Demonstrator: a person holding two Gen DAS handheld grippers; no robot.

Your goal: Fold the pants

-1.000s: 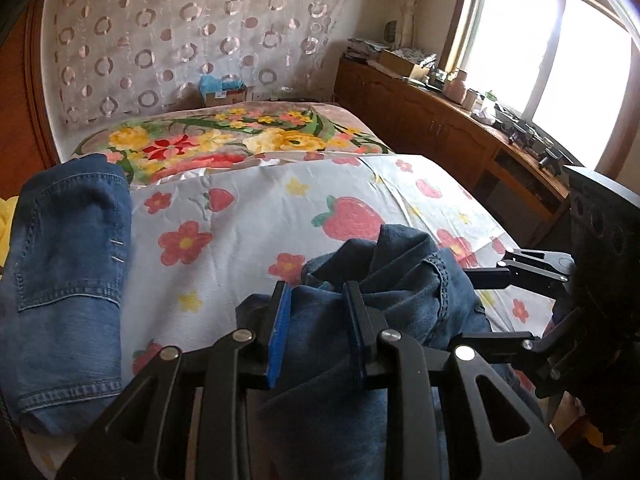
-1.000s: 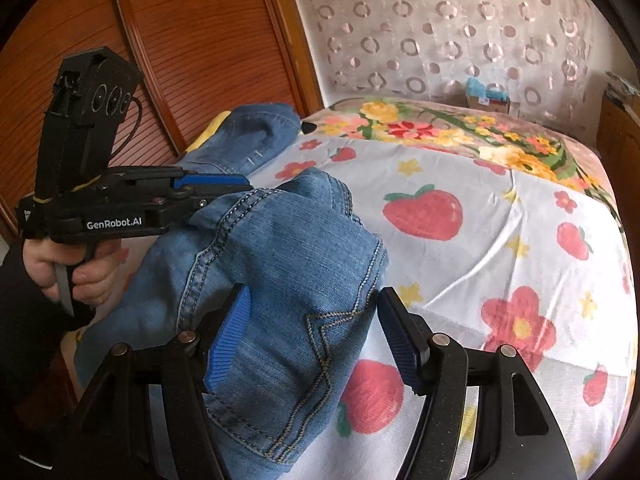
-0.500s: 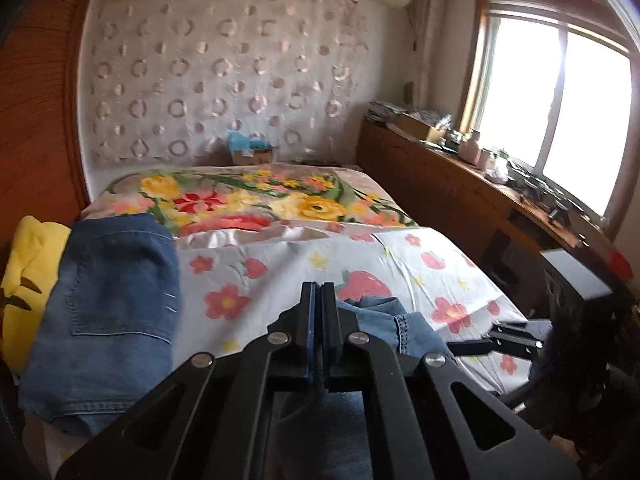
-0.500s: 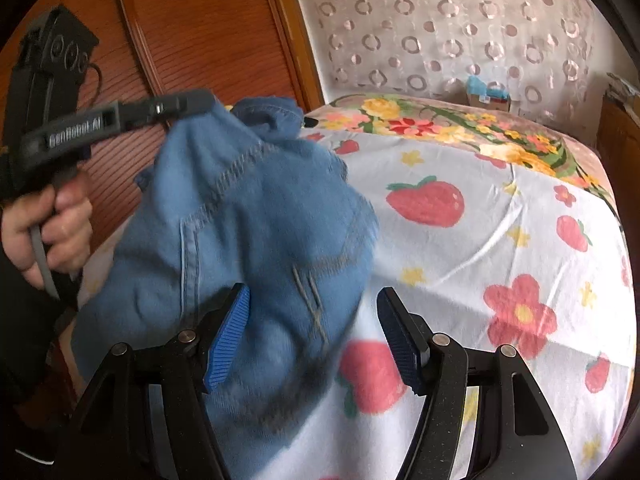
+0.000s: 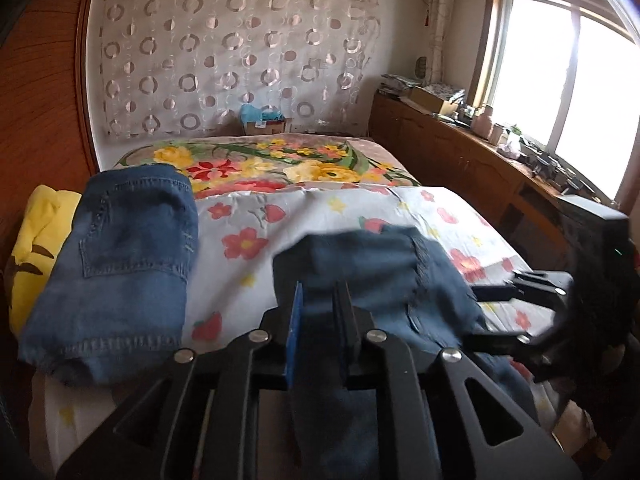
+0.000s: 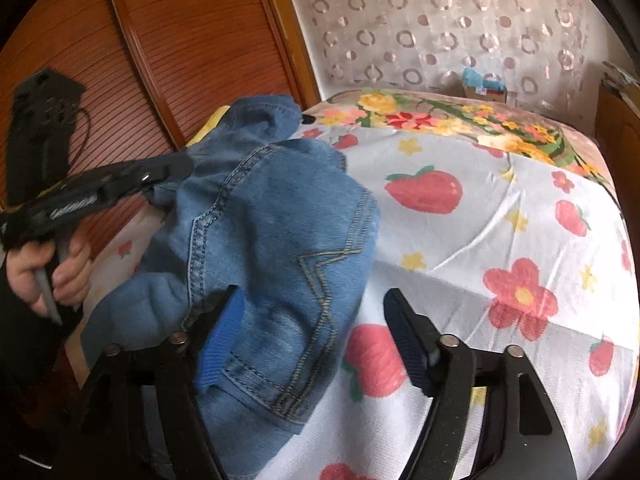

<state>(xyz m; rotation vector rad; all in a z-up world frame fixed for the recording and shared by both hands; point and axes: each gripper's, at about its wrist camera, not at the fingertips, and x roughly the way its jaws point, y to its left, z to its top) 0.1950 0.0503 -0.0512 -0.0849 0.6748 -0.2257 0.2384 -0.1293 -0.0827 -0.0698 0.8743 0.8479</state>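
A pair of blue denim jeans [image 6: 272, 216] hangs bunched over the near edge of the bed; it also shows in the left wrist view [image 5: 372, 268]. My left gripper [image 5: 320, 312] is shut on a fold of the jeans and holds it lifted; it shows in the right wrist view [image 6: 160, 172] too. My right gripper [image 6: 312, 320] is open, its jaws apart around the jeans' back-pocket area without pinching it; it shows in the left wrist view [image 5: 516, 308] at the right.
A second pair of jeans [image 5: 124, 256] lies folded at the bed's left side, over a yellow cushion [image 5: 32, 240]. The bed carries a strawberry-and-flower sheet [image 6: 500, 216]. A wooden wardrobe [image 6: 180, 40] stands on the left, a wooden counter [image 5: 472, 152] under the window on the right.
My left gripper, shut on the jeans throughout, rose and now sits lower again with the cloth. My right gripper stayed open around the jeans.
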